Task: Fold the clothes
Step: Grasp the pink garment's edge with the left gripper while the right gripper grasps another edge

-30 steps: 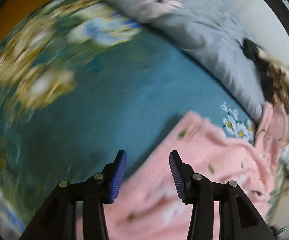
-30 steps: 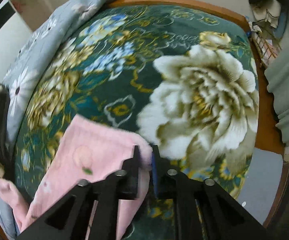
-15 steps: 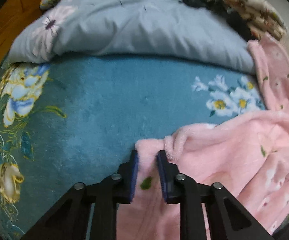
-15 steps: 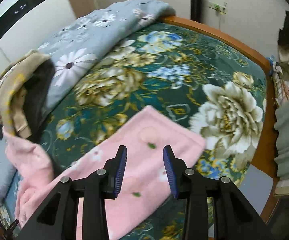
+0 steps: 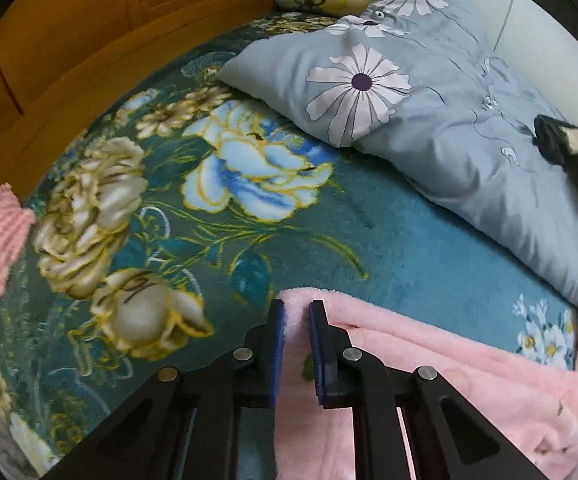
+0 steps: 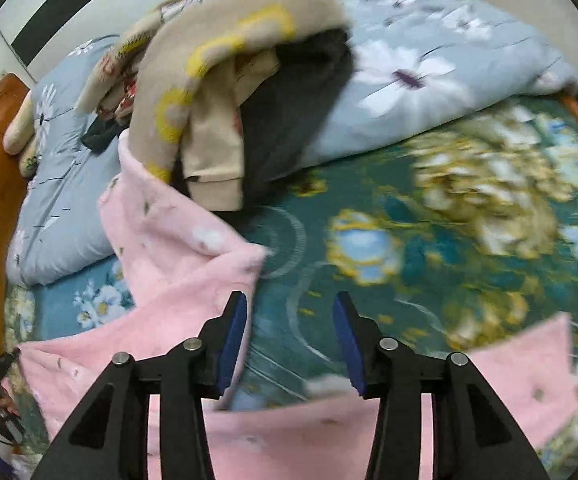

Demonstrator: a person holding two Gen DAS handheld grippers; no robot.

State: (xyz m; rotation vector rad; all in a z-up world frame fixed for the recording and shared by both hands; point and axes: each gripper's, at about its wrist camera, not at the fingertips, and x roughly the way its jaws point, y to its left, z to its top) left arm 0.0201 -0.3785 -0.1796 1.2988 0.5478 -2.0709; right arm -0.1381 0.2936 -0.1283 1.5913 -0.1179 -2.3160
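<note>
Pink fleece garment [image 5: 429, 364], fluffy and faintly flower-printed, is spread rumpled over a teal floral blanket [image 5: 217, 216]; its corner is pinched by the left gripper [image 5: 296, 346]. A grey daisy-print duvet [image 5: 429, 112] is heaped behind. The right gripper [image 6: 289, 344] is seen opening, nothing held.

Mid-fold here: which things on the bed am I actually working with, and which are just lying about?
In the job:
- pink fleece garment
- left gripper, jaws closing on its edge
- right gripper, jaws opening, nothing between them

Lying about:
- grey flowered quilt
- green flowered blanket
- heap of beige and dark clothes
- wooden bed frame
</note>
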